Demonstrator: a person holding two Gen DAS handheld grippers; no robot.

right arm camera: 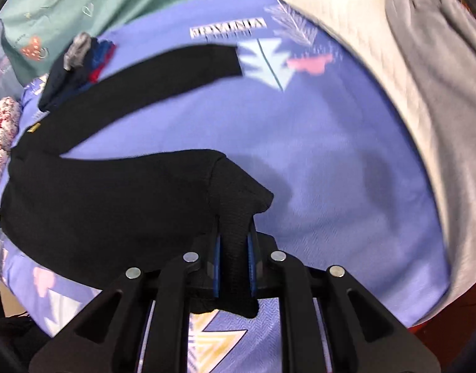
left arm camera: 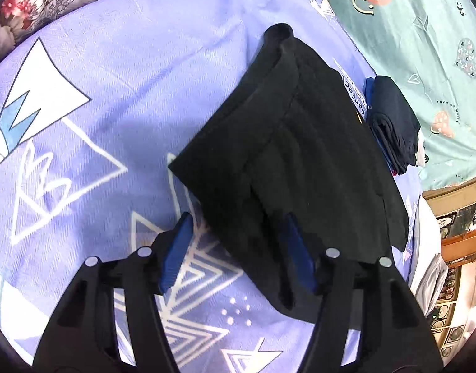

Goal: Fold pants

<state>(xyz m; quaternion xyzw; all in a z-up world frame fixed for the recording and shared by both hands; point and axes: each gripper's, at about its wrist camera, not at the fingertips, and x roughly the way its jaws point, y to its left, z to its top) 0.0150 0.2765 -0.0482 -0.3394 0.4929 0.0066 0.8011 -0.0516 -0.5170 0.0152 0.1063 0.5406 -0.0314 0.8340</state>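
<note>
Right tongs [right arm camera: 233, 248] clamped on pants [right arm camera: 113, 199] leg hem, leg runs left; left tongs [left arm camera: 238, 248] open over waist end

You get bright, even light in both views. In the left wrist view the picture is sharp, and the black pants [left arm camera: 300, 161] look so dark you can hardly see their folds. A soft grey shadow lies on the purple sheet [left arm camera: 113, 77] beside them. In the right wrist view much is smeared, most of all the far pant leg [right arm camera: 163, 65] and the grey cloth [right arm camera: 440, 93] at the right. The close cloth looks clearer. Both round views bend things at the edges, and the corners go black
</note>
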